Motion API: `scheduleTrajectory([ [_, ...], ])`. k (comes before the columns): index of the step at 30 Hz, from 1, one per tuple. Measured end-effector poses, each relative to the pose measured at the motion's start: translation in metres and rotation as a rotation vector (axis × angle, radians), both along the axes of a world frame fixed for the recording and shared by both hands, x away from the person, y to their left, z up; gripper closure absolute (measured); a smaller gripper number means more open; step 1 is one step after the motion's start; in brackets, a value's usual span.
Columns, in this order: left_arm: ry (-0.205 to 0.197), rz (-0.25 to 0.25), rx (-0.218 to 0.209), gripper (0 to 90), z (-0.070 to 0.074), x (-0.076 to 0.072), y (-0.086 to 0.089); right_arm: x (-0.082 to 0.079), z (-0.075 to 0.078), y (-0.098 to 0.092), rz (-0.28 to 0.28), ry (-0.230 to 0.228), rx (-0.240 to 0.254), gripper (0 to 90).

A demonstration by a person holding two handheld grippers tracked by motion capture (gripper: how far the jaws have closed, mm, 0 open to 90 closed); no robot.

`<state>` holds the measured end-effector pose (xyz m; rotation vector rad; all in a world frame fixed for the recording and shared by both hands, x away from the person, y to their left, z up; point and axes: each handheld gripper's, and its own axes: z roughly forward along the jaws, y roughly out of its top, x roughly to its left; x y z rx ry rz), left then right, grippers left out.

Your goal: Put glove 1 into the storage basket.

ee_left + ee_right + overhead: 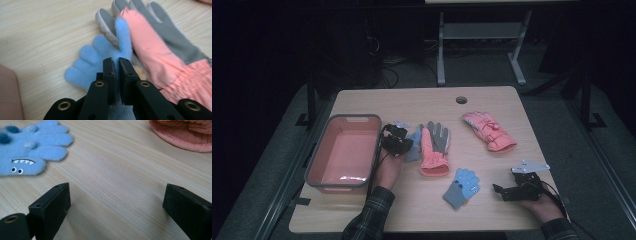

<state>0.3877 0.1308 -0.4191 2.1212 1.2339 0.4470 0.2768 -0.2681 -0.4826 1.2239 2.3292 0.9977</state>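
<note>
1. My left gripper has its jaws pinched tight on a small blue fleece glove, gripping it at the palm near the thumb.
2. That blue glove lies on the wooden table, partly tucked under a salmon and grey ski glove, just right of a salmon bin.
3. My right gripper rests low over bare table with its jaws spread wide, nothing between them.
4. A second blue glove, with a cartoon monster face, lies near my right gripper.
5. Another salmon glove lies farther back on the right.
</note>
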Motion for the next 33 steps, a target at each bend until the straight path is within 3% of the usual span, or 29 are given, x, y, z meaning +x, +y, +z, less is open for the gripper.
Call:
scheduleTrajectory([
  [6, 0.006, -0.059, -0.027, 84.4, 0.015, -0.002, 0.006, 0.000, 0.000, 0.000, 0.000, 0.000, 0.000, 7.3],
  [9, 0.022, -0.121, -0.082, 84.5, 0.024, -0.004, 0.010, 0.000, 0.000, 0.000, 0.000, 0.000, 0.000, 7.3],
  [20, 0.001, -0.271, -0.165, 84.5, 0.044, -0.020, 0.013, 0.000, 0.000, 0.000, 0.000, 0.000, 0.000, 7.3],
  [22, -0.001, -0.326, -0.179, 84.5, 0.047, -0.025, 0.008, 0.000, 0.000, 0.000, 0.000, 0.000, -0.001, 7.3],
  [24, -0.003, -0.341, -0.174, 84.4, 0.047, -0.027, 0.007, 0.000, 0.000, 0.000, 0.000, 0.000, 0.000, 7.3],
  [26, 0.002, -0.383, -0.203, 84.4, 0.047, -0.031, 0.001, 0.000, 0.000, 0.000, 0.000, 0.000, 0.000, 7.3],
  [33, 0.016, -0.512, -0.226, 84.4, 0.045, -0.045, -0.019, 0.000, 0.000, 0.000, 0.000, -0.002, -0.002, 7.3],
])
